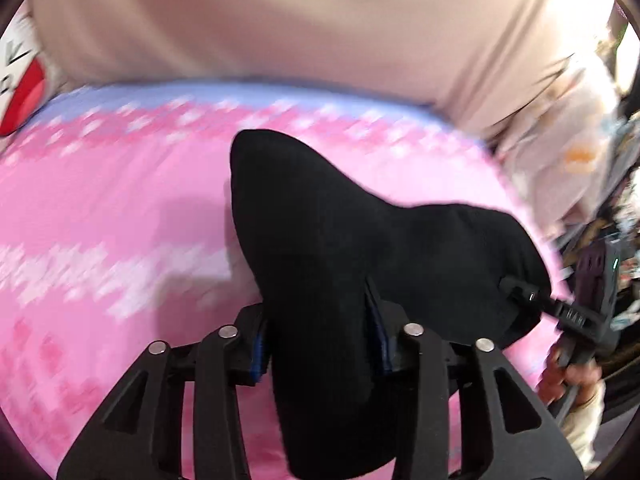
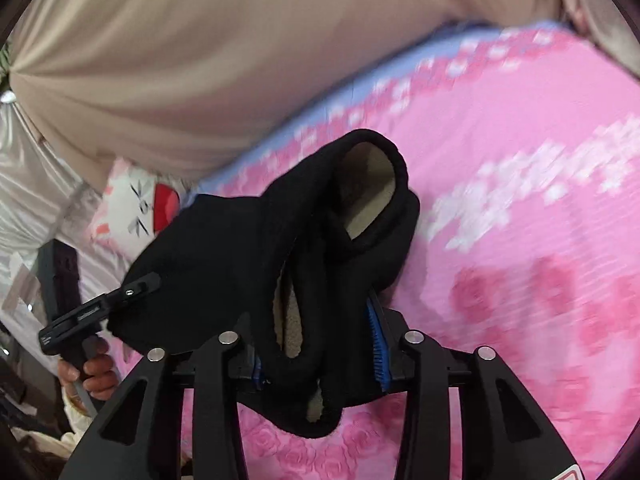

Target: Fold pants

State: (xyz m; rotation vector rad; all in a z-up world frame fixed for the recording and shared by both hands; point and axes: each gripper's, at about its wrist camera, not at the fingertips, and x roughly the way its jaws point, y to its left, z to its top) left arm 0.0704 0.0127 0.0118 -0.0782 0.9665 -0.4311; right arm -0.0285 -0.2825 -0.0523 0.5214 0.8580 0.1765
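Observation:
The black pants (image 1: 336,240) with a beige fleece lining (image 2: 366,192) hang bunched in the air above the pink bed. My left gripper (image 1: 320,340) is shut on one part of the fabric. My right gripper (image 2: 320,352) is shut on another part near the waistband opening. Each gripper shows in the other's view: the right gripper (image 1: 532,296) at the right in the left wrist view, the left gripper (image 2: 132,288) at the left in the right wrist view, both biting the same cloth.
A pink flowered bedspread (image 1: 100,220) with a lilac edge lies below. A person in a beige top (image 1: 300,20) stands close behind the bed. A white cat cushion (image 2: 136,208) with a red patch lies at the bed's edge.

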